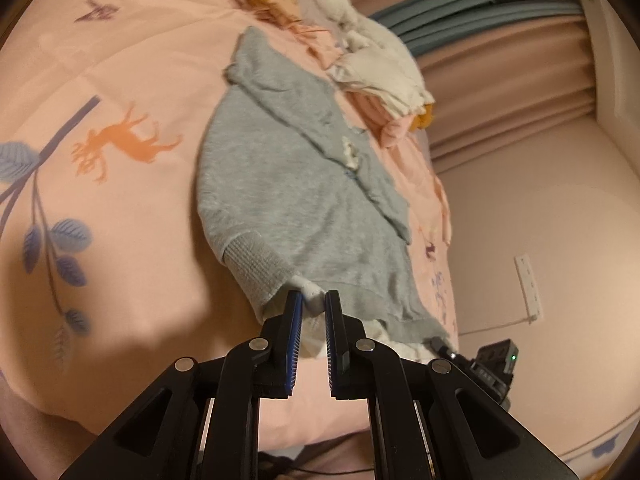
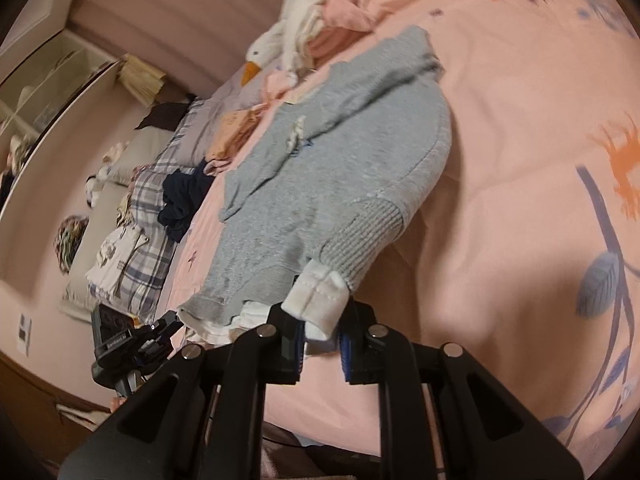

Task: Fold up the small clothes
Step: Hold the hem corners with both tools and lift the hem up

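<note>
A small grey sweatshirt [image 1: 296,184] lies on the pink bedspread [image 1: 120,240], its ribbed cuff and white inner hem toward me. My left gripper [image 1: 314,298] is shut on the white hem [image 1: 310,292] beside the ribbed cuff [image 1: 256,270]. In the right wrist view the sweatshirt [image 2: 340,168] is lifted at its near edge. My right gripper [image 2: 320,326] is shut on the white hem [image 2: 316,300] below the ribbed cuff [image 2: 368,236]. The other gripper [image 2: 132,340] shows at the lower left, beside the sweatshirt's grey bottom hem.
A white plush goose [image 1: 344,4] and pink and cream clothes [image 1: 384,76] lie beyond the sweatshirt. A plaid blanket with dark clothes [image 2: 180,196] lies at the left. The bed's edge, a wall and a socket [image 1: 528,284] are at the right.
</note>
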`<state>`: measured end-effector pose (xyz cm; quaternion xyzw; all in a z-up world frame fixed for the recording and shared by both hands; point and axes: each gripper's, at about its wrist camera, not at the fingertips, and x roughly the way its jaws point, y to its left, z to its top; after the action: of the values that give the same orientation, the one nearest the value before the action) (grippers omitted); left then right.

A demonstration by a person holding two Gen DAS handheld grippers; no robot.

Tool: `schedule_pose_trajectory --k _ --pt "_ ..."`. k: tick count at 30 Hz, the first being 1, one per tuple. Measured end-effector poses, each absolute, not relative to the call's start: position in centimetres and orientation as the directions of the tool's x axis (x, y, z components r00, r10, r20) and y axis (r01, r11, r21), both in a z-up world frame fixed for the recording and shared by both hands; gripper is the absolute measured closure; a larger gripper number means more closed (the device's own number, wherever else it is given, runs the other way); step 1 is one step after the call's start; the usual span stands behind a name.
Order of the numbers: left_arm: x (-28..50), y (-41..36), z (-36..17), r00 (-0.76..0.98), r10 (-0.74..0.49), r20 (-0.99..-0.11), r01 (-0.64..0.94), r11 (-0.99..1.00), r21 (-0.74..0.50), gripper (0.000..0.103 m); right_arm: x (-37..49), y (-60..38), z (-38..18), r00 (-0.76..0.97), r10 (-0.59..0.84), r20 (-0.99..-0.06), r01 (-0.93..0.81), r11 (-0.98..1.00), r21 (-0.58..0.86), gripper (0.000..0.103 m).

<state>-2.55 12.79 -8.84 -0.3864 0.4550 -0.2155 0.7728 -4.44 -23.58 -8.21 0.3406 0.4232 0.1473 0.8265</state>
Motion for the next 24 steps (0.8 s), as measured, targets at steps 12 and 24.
schedule_pose_trajectory --k 12,24 --pt "-1.8 13.8 -11.7 0.452 -0.706 -0.545 -0.119 0.558 -0.821 0.083 -5.0 -24.5 -10.5 0.555 0.574 -0.602 0.129 0.656 0.744 0.047" --pt "-2.9 15.7 -12.4 0.442 -0.724 -0.529 -0.174 0.51 -0.843 0.069 -4.5 -25.1 -10.9 0.545 0.576 -0.609 0.154 0.646 0.748 0.044"
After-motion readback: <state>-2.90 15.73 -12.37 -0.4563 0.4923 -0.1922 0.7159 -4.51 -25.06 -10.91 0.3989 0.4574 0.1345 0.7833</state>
